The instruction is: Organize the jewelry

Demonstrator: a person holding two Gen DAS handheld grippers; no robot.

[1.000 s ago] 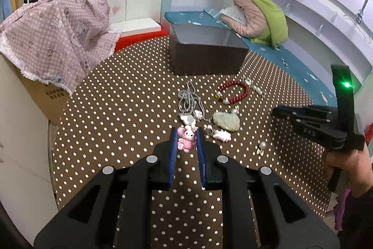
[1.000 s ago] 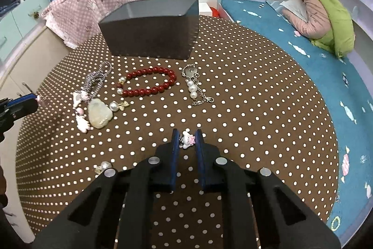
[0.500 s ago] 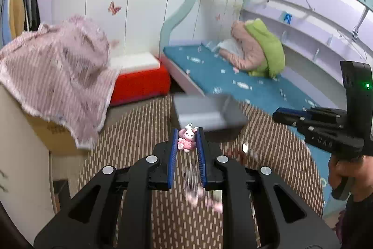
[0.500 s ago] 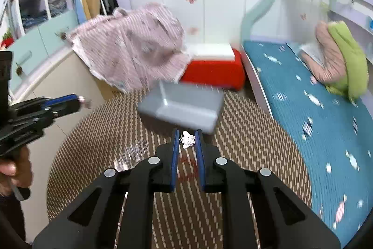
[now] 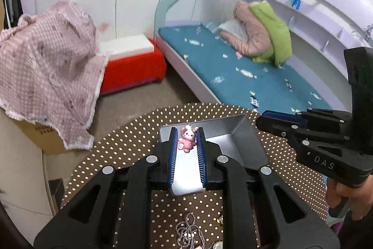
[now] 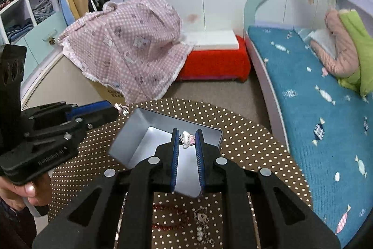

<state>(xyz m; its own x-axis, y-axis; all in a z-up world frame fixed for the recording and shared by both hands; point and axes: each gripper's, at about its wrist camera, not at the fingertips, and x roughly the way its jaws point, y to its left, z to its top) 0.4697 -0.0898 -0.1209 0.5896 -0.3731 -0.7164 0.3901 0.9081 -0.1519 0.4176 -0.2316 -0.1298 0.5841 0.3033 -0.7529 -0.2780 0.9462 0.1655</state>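
My left gripper (image 5: 187,132) is shut on a pink bunny charm (image 5: 187,138) and holds it above the open grey box (image 5: 229,132) on the dotted round table. My right gripper (image 6: 187,135) is shut on a small white kitty charm (image 6: 188,141), also above the grey box (image 6: 139,132). The right gripper shows at the right of the left wrist view (image 5: 263,119). The left gripper shows at the left of the right wrist view (image 6: 116,109). A red bead bracelet (image 6: 167,217) and a pearl chain (image 6: 201,225) lie on the table under my right gripper.
A grey beaded chain (image 5: 186,230) lies on the table (image 5: 130,144) below my left gripper. Beyond the table stand a red bench (image 6: 214,64), a pink-cloth-covered carton (image 6: 130,43) and a blue bed (image 6: 314,95).
Both grippers have risen from the table and moved forward over the grey box, each carrying its charm. The rest of the jewelry now lies beneath and behind the fingers.
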